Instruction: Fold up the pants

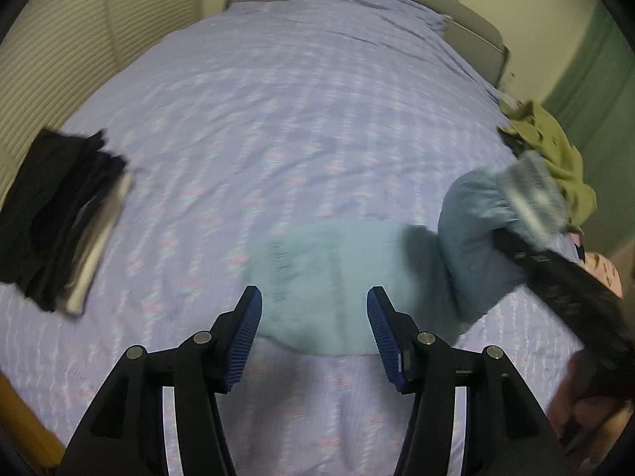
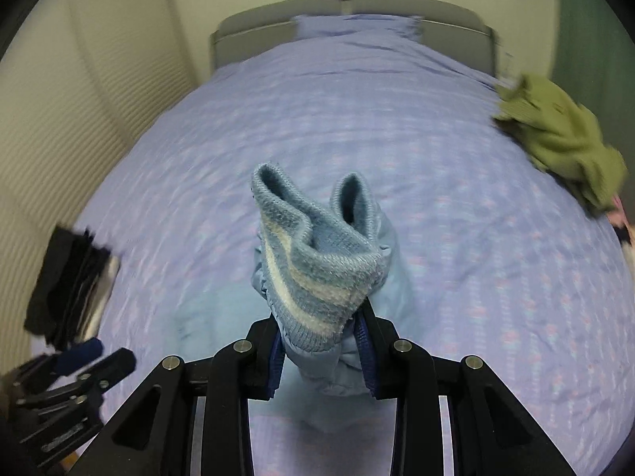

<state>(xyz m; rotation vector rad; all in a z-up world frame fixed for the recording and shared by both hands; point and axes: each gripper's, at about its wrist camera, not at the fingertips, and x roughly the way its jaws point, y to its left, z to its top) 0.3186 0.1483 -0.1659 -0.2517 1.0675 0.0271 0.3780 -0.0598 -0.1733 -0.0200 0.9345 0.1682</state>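
Observation:
Light blue pants (image 1: 329, 289) lie partly flat on the purple bedspread (image 1: 278, 119), with a dark print on the flat part. My left gripper (image 1: 314, 305) is open and empty, hovering just above their near edge. My right gripper (image 2: 322, 341) is shut on the pants' knitted striped cuffs (image 2: 317, 254) and holds them lifted above the bed. In the left wrist view the right gripper (image 1: 528, 246) shows at the right with the raised cuff end (image 1: 532, 194).
A stack of dark folded clothes (image 1: 63, 218) lies at the bed's left edge, also in the right wrist view (image 2: 71, 281). A crumpled olive-green garment (image 2: 563, 139) lies at the right edge. A pillow (image 2: 353, 23) and grey headboard (image 2: 448, 12) are at the far end.

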